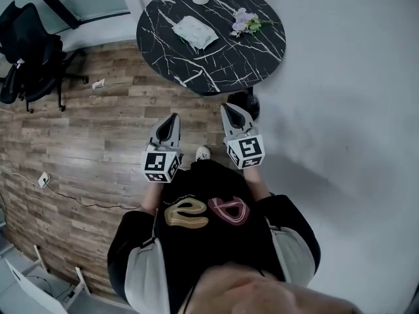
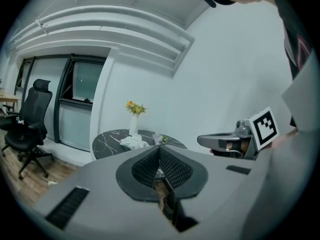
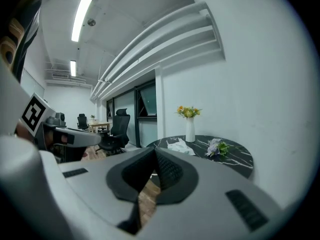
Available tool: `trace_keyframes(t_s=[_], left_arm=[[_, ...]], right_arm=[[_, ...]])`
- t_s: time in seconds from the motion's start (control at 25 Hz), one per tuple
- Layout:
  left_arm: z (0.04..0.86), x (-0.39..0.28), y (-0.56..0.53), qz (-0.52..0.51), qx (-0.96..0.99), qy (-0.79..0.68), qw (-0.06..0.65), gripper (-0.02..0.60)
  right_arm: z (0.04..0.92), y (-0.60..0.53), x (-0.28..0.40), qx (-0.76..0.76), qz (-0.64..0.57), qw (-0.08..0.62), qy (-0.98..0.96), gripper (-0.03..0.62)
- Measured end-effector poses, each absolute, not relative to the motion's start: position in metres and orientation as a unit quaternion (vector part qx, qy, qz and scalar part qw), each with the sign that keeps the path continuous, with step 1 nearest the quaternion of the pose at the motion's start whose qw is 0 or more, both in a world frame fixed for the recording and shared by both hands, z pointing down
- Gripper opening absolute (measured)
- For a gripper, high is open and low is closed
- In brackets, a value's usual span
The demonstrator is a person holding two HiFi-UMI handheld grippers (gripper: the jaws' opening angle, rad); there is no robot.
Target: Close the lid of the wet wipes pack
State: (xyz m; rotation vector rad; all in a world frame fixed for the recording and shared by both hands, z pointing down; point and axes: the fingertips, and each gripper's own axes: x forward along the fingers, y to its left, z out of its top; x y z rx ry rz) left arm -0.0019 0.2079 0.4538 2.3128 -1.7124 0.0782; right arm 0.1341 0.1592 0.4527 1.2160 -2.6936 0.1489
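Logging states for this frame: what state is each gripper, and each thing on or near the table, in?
left gripper: shut, empty, held in the air short of the table.
right gripper: shut, empty, in the air beside the left one.
wet wipes pack: lying flat on the round table, untouched; lid too small to read.
vase: upright, holding flowers.
flower bunch: lying on its side on the table.
office chair: upright, unoccupied.

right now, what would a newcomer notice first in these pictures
The round black marble table at the top of the head view stands out, with the white wet wipes pack lying on it and a sprig of lilac flowers a little apart from it. Below, the left gripper and right gripper are held side by side, jaws together and empty, short of the table.
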Motion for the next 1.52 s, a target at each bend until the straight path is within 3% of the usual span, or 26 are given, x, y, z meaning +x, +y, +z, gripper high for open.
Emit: trace_keyframes(t_s=[0.72,1.52], left_arm=[[0.461,0.02,0.154,0.025,0.793,-0.593,0.137,0.017],[0.459,-0.051,0.034,0.015,0.811,-0.569,0.136,0.017]], right_arm=[[0.461,0.11,0.155,0.407,0.058,0.092,-0.907,0.011],[0.454,0.013,0.115,0.455,0.042,0.109,-0.883,0.011]])
